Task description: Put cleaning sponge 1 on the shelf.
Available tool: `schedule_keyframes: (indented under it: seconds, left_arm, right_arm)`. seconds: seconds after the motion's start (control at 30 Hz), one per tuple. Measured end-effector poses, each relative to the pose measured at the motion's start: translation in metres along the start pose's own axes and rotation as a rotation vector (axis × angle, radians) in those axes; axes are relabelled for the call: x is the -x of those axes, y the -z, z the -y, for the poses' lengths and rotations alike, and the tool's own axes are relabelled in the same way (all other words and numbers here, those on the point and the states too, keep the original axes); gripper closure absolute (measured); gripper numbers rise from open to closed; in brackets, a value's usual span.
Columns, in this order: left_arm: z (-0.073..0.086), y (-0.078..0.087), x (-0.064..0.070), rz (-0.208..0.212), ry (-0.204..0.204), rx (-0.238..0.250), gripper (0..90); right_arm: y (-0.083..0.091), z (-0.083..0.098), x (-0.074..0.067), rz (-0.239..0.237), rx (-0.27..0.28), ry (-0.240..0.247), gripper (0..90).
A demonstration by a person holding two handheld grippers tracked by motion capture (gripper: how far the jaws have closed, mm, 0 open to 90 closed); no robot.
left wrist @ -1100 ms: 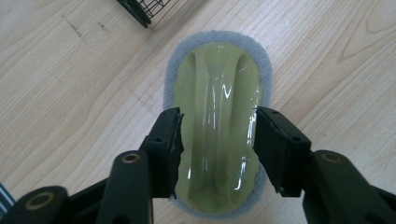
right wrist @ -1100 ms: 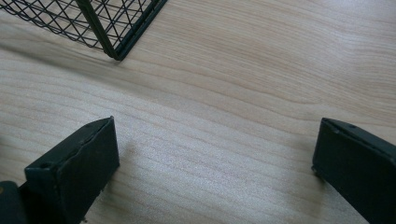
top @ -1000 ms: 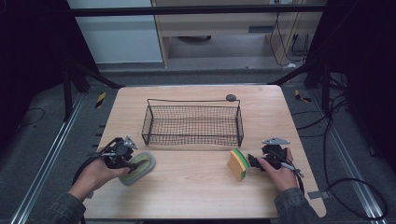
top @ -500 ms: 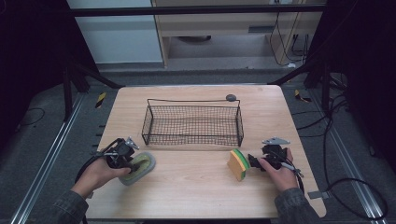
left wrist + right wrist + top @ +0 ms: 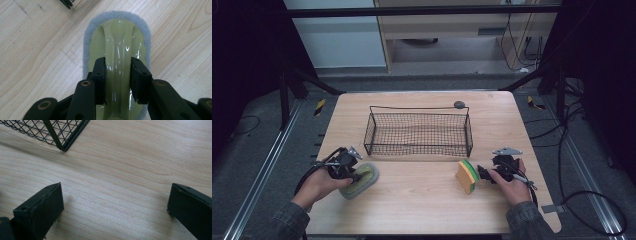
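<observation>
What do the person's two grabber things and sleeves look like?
Each hand-held gripper is black. The left hand-held gripper has two chunky black jaws on arms with round brass-coloured rivets. The right hand-held gripper has flat, blocky black jaws. In the high view each carries a grey three-cornered plate on top and trails a black cable. The person's sleeves look dark grey-green.

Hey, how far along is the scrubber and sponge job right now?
Nothing is in the black wire basket yet. The left gripper has just been closing and now clamps the pale green scrubber with grey pad. The right gripper is open; the yellow-and-green sponge remains on the table.
</observation>
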State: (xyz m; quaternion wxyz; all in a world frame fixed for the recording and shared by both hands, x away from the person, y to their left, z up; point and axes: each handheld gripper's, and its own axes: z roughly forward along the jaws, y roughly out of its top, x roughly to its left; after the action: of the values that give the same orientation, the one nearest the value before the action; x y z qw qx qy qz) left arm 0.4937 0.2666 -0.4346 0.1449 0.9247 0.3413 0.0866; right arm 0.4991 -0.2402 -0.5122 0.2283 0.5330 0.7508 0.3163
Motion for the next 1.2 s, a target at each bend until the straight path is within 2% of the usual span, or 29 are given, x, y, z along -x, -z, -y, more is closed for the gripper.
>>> schedule_keyframes:
  seconds: [0.13,0.17,0.23,0.33,0.4,0.43,0.5,0.67,0.7,0.8,0.83,1.0,1.2]
  left_arm:
    - [-0.002,-0.002,0.001,0.002,-0.006,-0.007,65.5]
    - [-0.002,-0.002,0.001,0.004,-0.010,-0.012,69.1]
    - [-0.003,-0.001,0.002,0.007,-0.017,-0.009,70.3]
    - [-0.002,0.003,0.003,-0.014,-0.041,-0.005,70.5]
    - [-0.001,0.007,0.004,-0.022,-0.045,0.018,70.6]
    - [0.001,0.012,0.006,-0.028,-0.049,0.047,70.6]
    - [0.001,0.014,0.006,-0.030,-0.053,0.054,70.6]
    - [0.000,0.027,0.012,-0.031,-0.096,0.103,70.5]
    - [0.001,0.033,0.015,-0.033,-0.109,0.127,70.6]
    - [0.000,0.038,0.018,-0.029,-0.118,0.143,70.5]
    - [-0.001,0.042,0.021,-0.043,-0.141,0.146,70.6]
    - [-0.007,0.050,0.025,-0.076,-0.173,0.161,70.6]
    - [-0.017,0.060,0.025,-0.106,-0.194,0.202,70.7]
  right_arm:
    - [0.000,0.000,0.000,0.000,0.000,0.000,0.6]
    - [0.000,0.000,0.000,0.000,0.001,0.000,0.6]
    - [0.000,0.000,0.000,0.000,0.001,-0.002,0.6]
    - [0.000,0.000,0.000,-0.002,0.002,-0.004,0.6]
    - [0.000,0.000,0.000,-0.002,0.003,-0.005,0.6]
    - [0.000,0.000,0.000,-0.002,0.004,-0.005,0.6]
    - [0.000,0.001,0.000,-0.002,0.007,-0.003,0.6]
    - [0.000,0.001,0.000,-0.005,0.008,-0.006,0.6]
    - [0.000,0.001,0.000,-0.002,0.008,-0.004,0.6]
    - [0.000,0.001,0.000,-0.003,0.008,-0.005,0.6]
    - [0.000,0.001,0.000,-0.003,0.008,-0.004,0.6]
    - [0.000,0.001,0.000,-0.003,0.008,-0.005,0.6]
    - [0.000,0.001,-0.001,-0.002,0.009,-0.004,0.7]
